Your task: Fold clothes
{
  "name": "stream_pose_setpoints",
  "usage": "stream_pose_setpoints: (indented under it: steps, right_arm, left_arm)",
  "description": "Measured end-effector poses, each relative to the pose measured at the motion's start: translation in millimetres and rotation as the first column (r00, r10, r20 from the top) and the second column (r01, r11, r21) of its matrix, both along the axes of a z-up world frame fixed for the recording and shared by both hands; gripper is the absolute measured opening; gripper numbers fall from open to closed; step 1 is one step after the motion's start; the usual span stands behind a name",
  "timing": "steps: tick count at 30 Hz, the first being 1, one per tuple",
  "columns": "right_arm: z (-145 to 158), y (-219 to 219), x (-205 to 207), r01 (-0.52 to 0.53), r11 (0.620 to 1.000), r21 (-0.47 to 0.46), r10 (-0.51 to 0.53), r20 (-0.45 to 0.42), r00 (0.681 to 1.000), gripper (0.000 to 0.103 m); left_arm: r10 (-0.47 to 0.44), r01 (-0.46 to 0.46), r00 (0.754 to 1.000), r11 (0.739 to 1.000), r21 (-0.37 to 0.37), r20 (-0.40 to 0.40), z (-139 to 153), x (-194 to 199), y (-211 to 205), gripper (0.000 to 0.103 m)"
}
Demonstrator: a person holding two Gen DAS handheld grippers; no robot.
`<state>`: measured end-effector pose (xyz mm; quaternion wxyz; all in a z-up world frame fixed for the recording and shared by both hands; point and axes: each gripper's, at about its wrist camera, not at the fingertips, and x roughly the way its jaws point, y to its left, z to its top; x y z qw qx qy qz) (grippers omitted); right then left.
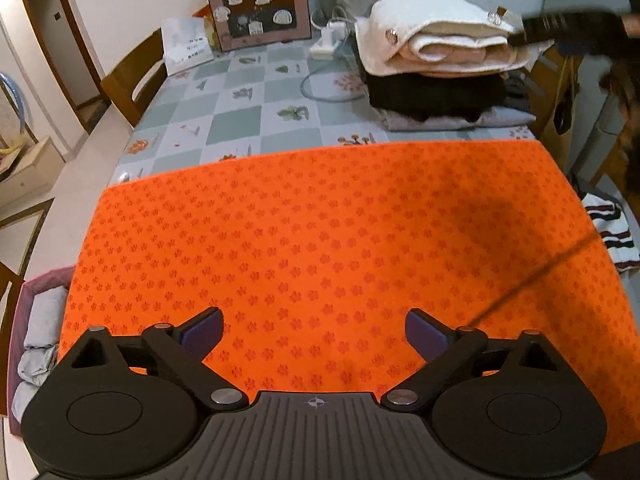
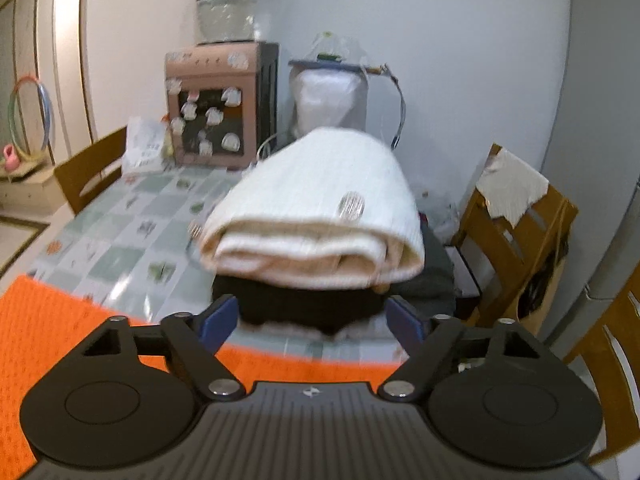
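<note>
Cream folded garment (image 2: pixel 316 204) lies seemingly just beyond right claw (image 2: pixel 314 322).

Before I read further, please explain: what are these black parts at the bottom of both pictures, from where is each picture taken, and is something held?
They are hand-held grippers, one in each of a person's hands, each carrying a camera that looks along its two fingers. One picture looks over the left gripper, above an orange mat on a checked tablecloth. The other looks over the right gripper, facing a stack of folded clothes topped by a white folded garment. Both grippers are open and hold nothing. A pink box stands behind.
</note>
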<state>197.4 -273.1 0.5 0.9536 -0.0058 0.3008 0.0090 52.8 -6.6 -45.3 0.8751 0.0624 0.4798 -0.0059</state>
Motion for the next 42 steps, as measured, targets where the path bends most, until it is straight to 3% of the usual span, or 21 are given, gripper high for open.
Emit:
stream_pose_setpoints:
  steps: [8, 12, 19, 30, 34, 37, 41, 42]
  right_arm:
    - [8.4, -28.8, 78.0, 0.041, 0.997, 0.067, -0.044, 0.035, 0.998, 0.055]
    - [-4.4, -37.6, 106.1, 0.04, 0.992, 0.118, -0.04, -0.002, 0.999, 0.029]
    - [-21.5, -30.1, 127.4, 0.025, 0.997, 0.071, -0.022, -0.037, 0.999, 0.025]
    - [-12.6, -5.0, 60.5, -0.104, 0.989, 0.105, 0.107, -0.022, 0.994, 0.024]
    - [-20.9, 11.6, 20.9, -0.156, 0.976, 0.153, 0.167, -0.057, 0.984, 0.024]
    - [-37.0, 28.9, -11.5, -0.201, 0.96, 0.197, 0.226, -0.112, 0.968, 0.024]
    - [-78.3, 56.5, -55.6, -0.266, 0.93, 0.253, 0.329, -0.254, 0.91, 0.024]
    - [-85.3, 60.3, -66.7, -0.278, 0.921, 0.272, 0.351, -0.274, 0.896, 0.016]
  left_arm:
    - [0.018, -0.017, 1.0, 0.999, 0.034, -0.02, -6.8, 7.1, 1.5, 0.1]
    - [0.025, -0.024, 0.999, 0.999, 0.031, -0.027, -8.5, 9.8, 4.0, 0.1]
    - [0.027, -0.026, 0.999, 0.999, 0.021, -0.034, -10.9, 11.2, 5.3, 0.1]
    - [0.043, -0.044, 0.999, 0.999, -0.03, -0.018, -8.1, 5.7, 13.1, 0.096]
    - [0.044, -0.045, 0.999, 0.998, -0.047, -0.026, -8.7, 4.8, 15.6, 0.085]
    - [0.054, -0.056, 0.998, 0.997, -0.061, -0.035, -9.3, 4.6, 18.5, 0.079]
    - [0.062, -0.064, 0.998, 0.995, -0.076, -0.03, -9.2, 4.4, 21.8, 0.077]
    - [0.06, -0.062, 0.998, 0.995, -0.078, -0.025, -8.5, 4.3, 22.2, 0.076]
